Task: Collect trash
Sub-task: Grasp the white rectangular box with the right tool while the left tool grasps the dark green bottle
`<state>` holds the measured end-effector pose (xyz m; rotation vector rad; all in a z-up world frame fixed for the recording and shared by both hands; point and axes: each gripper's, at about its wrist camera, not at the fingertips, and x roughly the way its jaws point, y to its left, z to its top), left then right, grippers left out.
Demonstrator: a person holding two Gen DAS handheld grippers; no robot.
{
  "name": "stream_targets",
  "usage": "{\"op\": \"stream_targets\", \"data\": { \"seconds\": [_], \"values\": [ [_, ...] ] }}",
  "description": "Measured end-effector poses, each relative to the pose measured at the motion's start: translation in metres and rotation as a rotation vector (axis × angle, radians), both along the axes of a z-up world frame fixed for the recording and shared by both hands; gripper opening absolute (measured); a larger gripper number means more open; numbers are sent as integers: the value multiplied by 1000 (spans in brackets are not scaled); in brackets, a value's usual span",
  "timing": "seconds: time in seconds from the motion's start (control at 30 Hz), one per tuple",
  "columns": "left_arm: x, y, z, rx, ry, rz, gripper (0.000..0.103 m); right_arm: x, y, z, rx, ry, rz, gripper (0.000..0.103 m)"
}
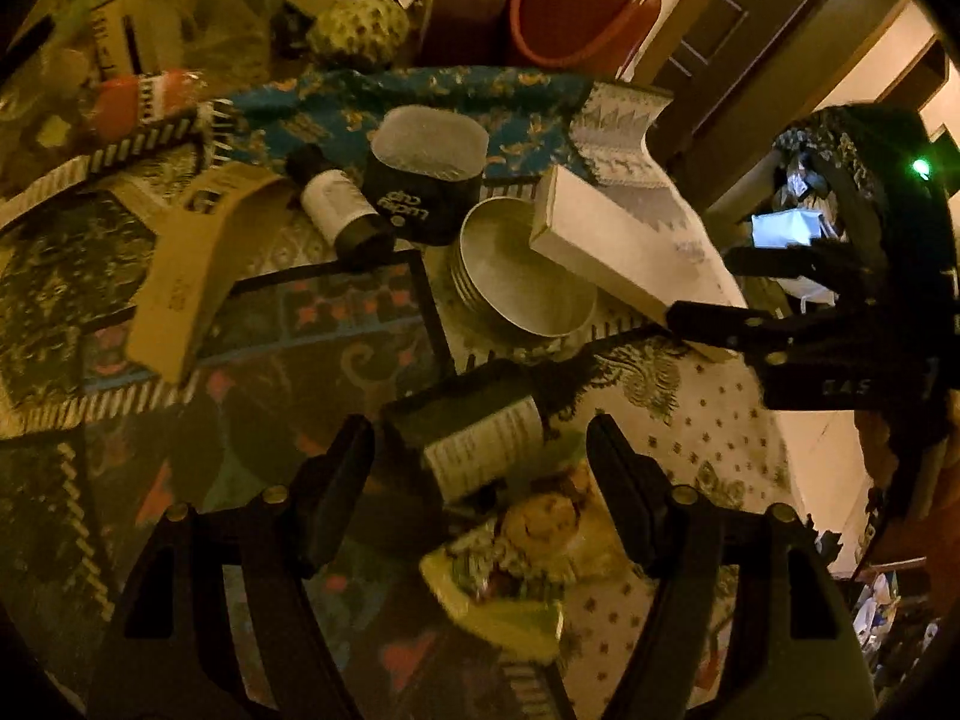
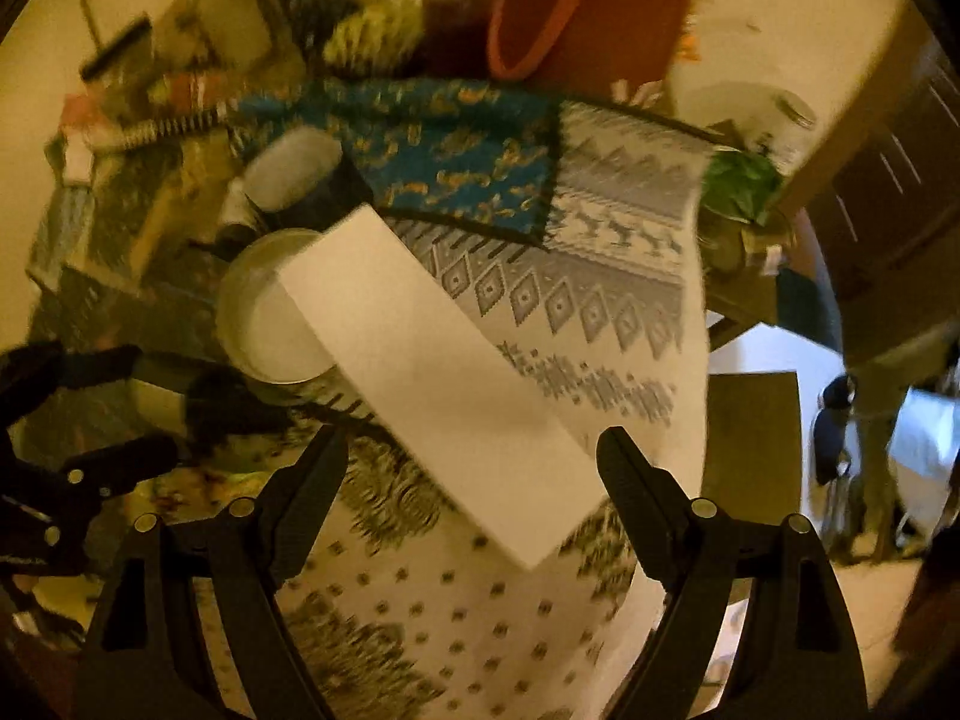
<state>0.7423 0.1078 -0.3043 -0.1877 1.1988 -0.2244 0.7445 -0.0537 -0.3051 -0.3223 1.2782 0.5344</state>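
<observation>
A patterned cloth covers the cluttered table. Above the right gripper, jaws spread and empty, a long white box leans on a round tin. The left gripper, also agape, brackets a printed carton and yellow wrapper.

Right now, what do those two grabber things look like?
Both are black plastic. The left gripper has two wedge-shaped fingers with brass-coloured round pins at their joints and slots cut in the arms. The right gripper looks the same; seen from the left camera, it carries a small green light.
</observation>
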Motion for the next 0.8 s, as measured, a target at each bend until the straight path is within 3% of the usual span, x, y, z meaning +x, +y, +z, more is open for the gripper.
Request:
{"op": "stream_targets", "data": {
  "seconds": [0.17, 0.4, 0.5, 0.8],
  "values": [
    [6, -4, -15, 1, 15, -4, 72, 6, 7, -15, 0, 37, 41, 81],
    [9, -3, -18, -25, -11, 8, 71, 2, -2, -8, 95, 52, 20, 64],
    [13, -5, -19, -43, -28, -3, 64, -1, -8, -5, 116, 70, -13, 52],
    [12, -9, -10, 42, -87, -8, 64, -23, -29, -5, 114, 60, -88, 49]
  ]
}}
